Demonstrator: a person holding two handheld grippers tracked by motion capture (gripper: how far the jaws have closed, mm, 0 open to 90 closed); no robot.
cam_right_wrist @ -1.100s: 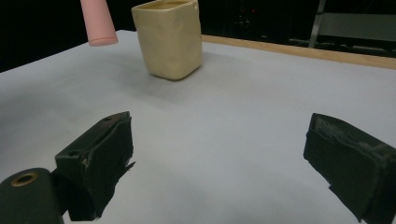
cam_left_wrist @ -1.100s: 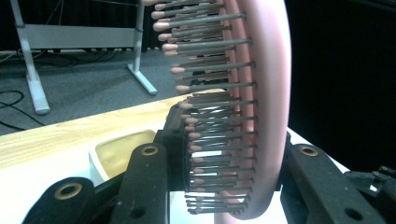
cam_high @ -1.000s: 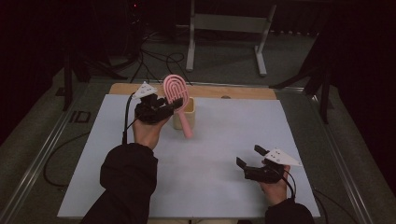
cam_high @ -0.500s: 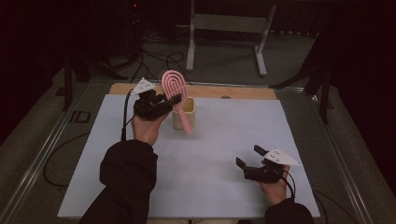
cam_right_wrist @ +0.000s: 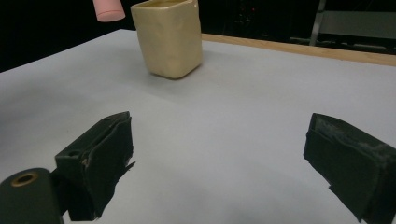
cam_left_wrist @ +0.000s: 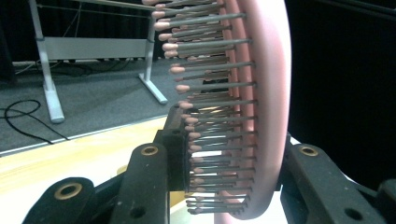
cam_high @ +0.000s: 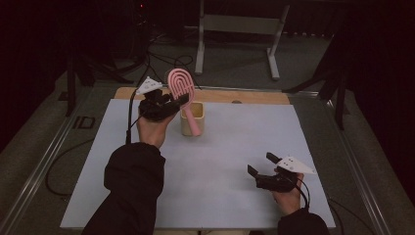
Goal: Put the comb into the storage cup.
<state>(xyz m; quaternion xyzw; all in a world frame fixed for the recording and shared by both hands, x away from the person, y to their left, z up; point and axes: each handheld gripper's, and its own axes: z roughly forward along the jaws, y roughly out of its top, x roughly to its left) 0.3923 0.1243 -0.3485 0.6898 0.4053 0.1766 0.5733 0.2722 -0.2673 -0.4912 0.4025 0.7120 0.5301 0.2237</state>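
Pink plastic makes up the one hairbrush (cam_high: 182,90) in the scene, and there is one pale yellow cup (cam_high: 192,119), one white mat (cam_high: 215,161) on one wooden table (cam_high: 254,97), and two grippers. The left gripper (cam_high: 171,104) is clamped on the brush: in the left gripper view its two black jaws press the brush head (cam_left_wrist: 243,107) from either side, one on the bristle side and one on the smooth back. The head rises above the fingers; the handle slants down below them, its end hanging in front of the cup and clear of the mat. The right gripper (cam_high: 259,165) rests low on the mat, well apart from the cup, its jaws standing wide with nothing between them.

Against the earlier frames, the brush and the left gripper sit much as they did, a little higher at most, and the right gripper has not shifted.

The brush has an oval, looped head with open slots, rows of thin grey pins tipped with pink balls, and a rounded pink handle end (cam_right_wrist: 108,10).
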